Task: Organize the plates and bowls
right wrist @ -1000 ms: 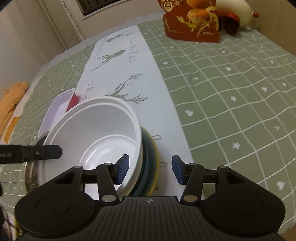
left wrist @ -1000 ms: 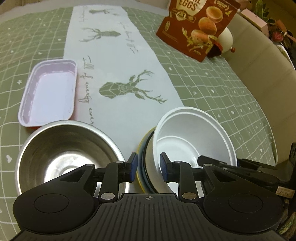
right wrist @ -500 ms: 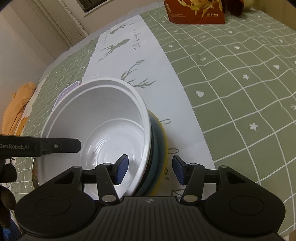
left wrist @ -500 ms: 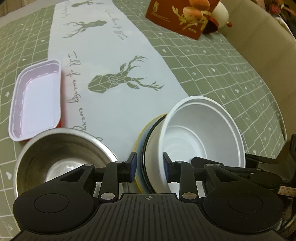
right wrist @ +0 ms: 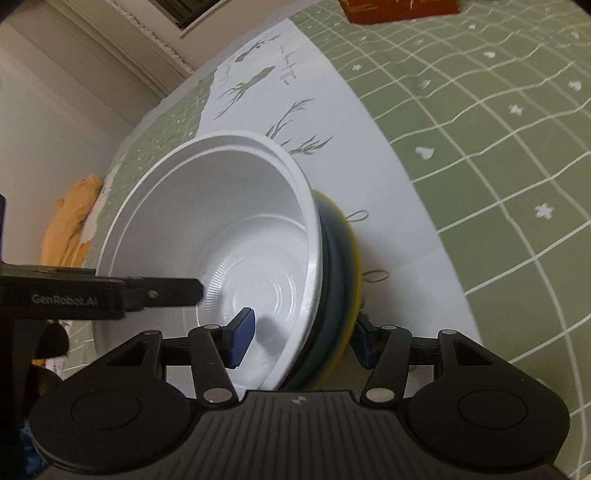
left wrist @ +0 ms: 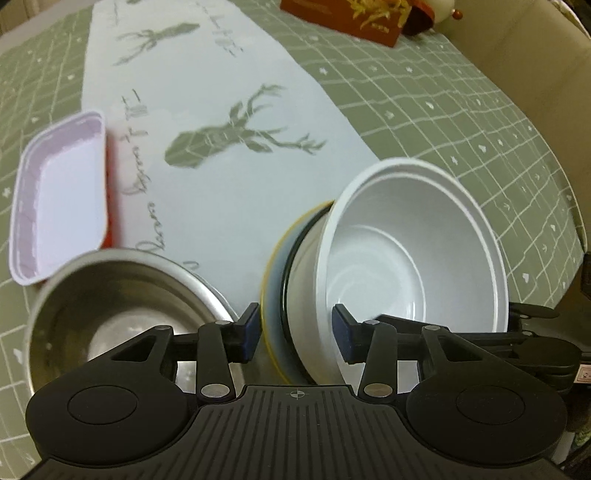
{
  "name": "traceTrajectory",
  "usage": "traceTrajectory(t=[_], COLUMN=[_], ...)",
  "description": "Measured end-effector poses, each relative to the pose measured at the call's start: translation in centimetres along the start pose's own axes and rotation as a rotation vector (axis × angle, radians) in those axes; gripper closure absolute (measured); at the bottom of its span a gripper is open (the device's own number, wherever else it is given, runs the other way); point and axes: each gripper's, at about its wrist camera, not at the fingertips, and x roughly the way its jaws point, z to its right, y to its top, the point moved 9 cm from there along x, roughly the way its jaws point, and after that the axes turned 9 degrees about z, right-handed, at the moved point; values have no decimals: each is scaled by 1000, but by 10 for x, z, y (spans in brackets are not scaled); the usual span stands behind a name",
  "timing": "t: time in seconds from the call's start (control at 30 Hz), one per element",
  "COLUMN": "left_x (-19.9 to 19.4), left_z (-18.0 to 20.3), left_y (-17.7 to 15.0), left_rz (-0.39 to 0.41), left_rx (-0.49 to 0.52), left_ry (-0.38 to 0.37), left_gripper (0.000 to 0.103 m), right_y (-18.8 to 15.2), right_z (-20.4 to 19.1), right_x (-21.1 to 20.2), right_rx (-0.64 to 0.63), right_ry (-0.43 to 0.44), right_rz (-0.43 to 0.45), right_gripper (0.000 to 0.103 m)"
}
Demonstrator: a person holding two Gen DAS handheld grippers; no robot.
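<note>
The white bowl [left wrist: 413, 258] is the landmark: it sits nested on a stack of plates [left wrist: 275, 295], a dark one over a bluish one with a yellow rim, and the whole stack is tilted, its open side towards the cameras. It stands on the pale runner [left wrist: 221, 110] with a deer print that runs down the green checked cloth [left wrist: 461, 96] covering the worktop.

The left gripper [left wrist: 295, 332] straddles the near edge of the stack: one pad is outside the yellow rim, the other inside the bowl. Its fingers [left wrist: 249, 330] are opening, and gaps show between the pads and the stack, so they are released rather than clamped. In the right wrist view it reaches in over the bowl from the left.

The right gripper [right wrist: 301, 341] straddles the opposite side of the same stack, one pad inside the bowl and the other beyond the yellow rim. Its fingers [right wrist: 242, 334] are slowly opening; the inner pad stands clear of the bowl wall, so nothing is grasped.

Left of the bowl, close by, is a steel bowl [left wrist: 122, 314]. Beyond that lies a pale pink tray [left wrist: 59, 192] with a red edge beside it. Far behind the bowl a red box [left wrist: 354, 18] stands on the cloth.
</note>
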Motion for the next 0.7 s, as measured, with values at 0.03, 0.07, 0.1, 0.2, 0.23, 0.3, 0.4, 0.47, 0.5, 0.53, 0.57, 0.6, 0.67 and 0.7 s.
traceTrajectory(t=[0.03,0.07,0.1,0.2,0.23,0.3,0.4,0.47,0.5,0.53,0.57,0.6,0.67,0.7], left_x=[2,4,6,11,12,12,10,10,10,11,12,13,14,14], left_z=[1,1,2,2,2,2,5,10,13,15,18,21,26,27], left_y=[-1,-1,-1,0,0,1,0,-2,-4,-6,-8,-9,-11,-11], left_rz=[-4,-8,-12,-23,-28,-40,-52,-56,-62,-68,-73,-78,-77,-72], left_rx=[2,3,1,-13,-23,-52,-57,-57,-56,-55,-55,-57,-56,-51], left_ry=[3,6,6,15,16,20,35,41,40,36,29,21,10,12], left_gripper=[58,57,55,53,53,52,52,52,52,52,52,52,52,52], right_y=[0,0,1,2,3,5,7,9,11,13,16,17,21,22], right_z=[0,1,1,0,1,2,5,7,9,12,15,17,22,23], right_x=[2,3,6,10,10,11,9,7,6,5,4,1,-4,-7], right_rx=[5,7,8,12,14,22,28,23,25,30,37,41,40,31], right_ry=[2,4,6,19,23,42,69,69,68,66,65,63,57,52], right_rz=[-2,-4,-7,-14,-17,-30,-47,-51,-49,-45,-38,-32,-12,-3], right_gripper=[48,48,48,44,44,44,44,44,44,44,44,44,44,44])
